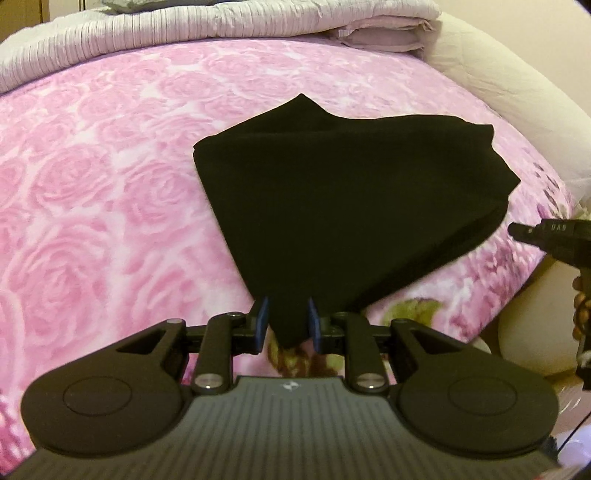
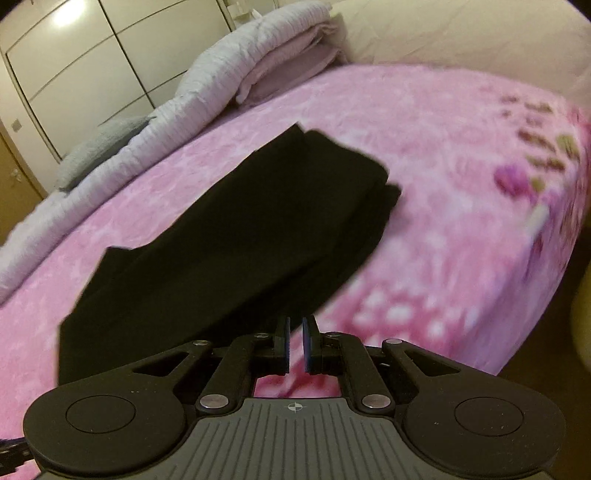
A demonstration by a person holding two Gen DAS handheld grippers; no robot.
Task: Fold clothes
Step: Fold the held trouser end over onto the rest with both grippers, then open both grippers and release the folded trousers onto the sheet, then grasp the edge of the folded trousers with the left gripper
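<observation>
Black garment (image 1: pixel 343 206) lies partly folded on the bed, on a pink rose-print blanket (image 1: pixel 110 184). In the left wrist view it reads as a rough triangle, wide end away from the camera, narrow corner pointing at the camera. Left gripper (image 1: pixel 286 325) has that near corner between its blue pads (image 1: pixel 262 323); pads sit against the cloth on both sides, clamped on it, corner slightly lifted off the blanket. Layers of fabric stack up at the garment's far right edge.

Right gripper (image 2: pixel 295 341) is just at the garment's near edge in the right wrist view. Its fingers stand a narrow gap apart, pink blanket visible through the gap, nothing held. View is motion-blurred on the right. The right gripper also shows at the right edge of the left view, beside the garment, not touching it.

Striped lilac quilt (image 1: pixel 184 33) and folded bedding (image 2: pixel 280 62) are piled along the far side of the bed. White wardrobe doors (image 2: pixel 85 55) behind.
</observation>
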